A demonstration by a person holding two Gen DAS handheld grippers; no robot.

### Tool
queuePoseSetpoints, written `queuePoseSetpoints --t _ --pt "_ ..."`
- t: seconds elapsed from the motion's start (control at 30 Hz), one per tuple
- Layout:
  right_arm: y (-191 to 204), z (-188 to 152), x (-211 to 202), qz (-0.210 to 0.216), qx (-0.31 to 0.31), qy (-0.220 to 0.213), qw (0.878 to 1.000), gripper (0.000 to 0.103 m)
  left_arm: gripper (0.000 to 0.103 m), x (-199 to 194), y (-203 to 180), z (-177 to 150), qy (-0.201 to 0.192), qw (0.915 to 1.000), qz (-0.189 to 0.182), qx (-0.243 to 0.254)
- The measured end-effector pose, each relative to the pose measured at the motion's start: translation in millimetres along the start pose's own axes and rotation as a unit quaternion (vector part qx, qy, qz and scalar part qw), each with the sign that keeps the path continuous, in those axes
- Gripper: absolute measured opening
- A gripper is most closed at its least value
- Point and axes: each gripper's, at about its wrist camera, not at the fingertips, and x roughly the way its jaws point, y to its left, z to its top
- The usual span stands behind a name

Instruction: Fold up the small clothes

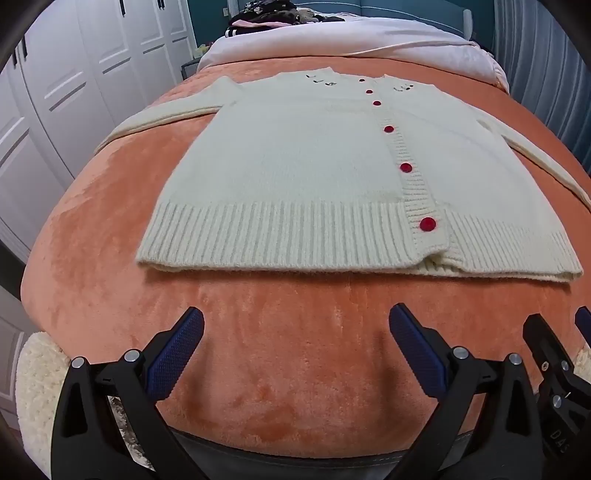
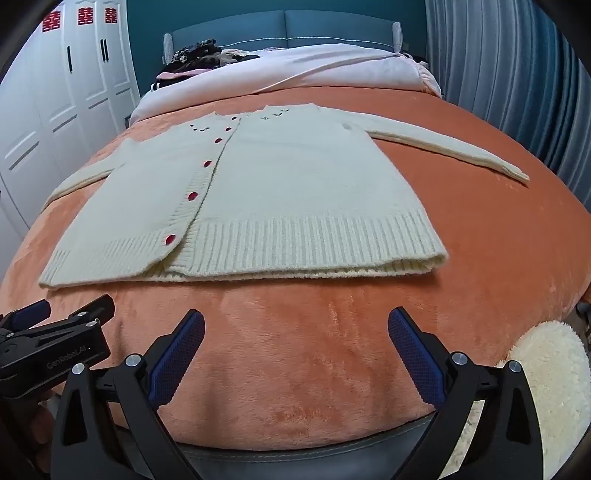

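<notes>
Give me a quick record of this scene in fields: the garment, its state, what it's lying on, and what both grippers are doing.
garment: cream cardigan with red buttons
state: flat, buttoned, both sleeves spread out, unfolded
surface: orange blanket on a bed
left gripper: open, holding nothing, short of the hem
right gripper: open, holding nothing, short of the hem
background: white wardrobe, clothes pile by the headboard

I noted both wrist views low at bed foot, facing headboard [image 2: 284,26]; shared cardigan [image 1: 314,166], blanket [image 1: 295,350].

Black fingers [image 1: 417,354], blue textured pads [image 2: 177,360], silver screws [image 2: 460,357]
</notes>
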Motion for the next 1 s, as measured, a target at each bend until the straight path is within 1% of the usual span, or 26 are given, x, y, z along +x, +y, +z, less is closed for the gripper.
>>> queuePoseSetpoints --t 0.37,0.4,0.6,1.0 --pt "-5 -5 -7 0.009 0.009 0.005 1.000 0.098 0.098 -3 -11 1 0.004 0.9999 0.007 0.012" --pt "-3 -2 0 0.011 0.008 0.007 1.000 0.098 0.098 -3 -6 -1 0.003 0.9999 0.004 0.013" --pt "-1 -3 -1 0.009 0.001 0.004 1.000 0.098 0.098 -1 -7 0 0.003 0.9998 0.007 0.016" --pt "-4 -4 -3 0.009 0.009 0.007 1.000 0.098 0.098 1 -5 -3 0.002 0.9997 0.009 0.021"
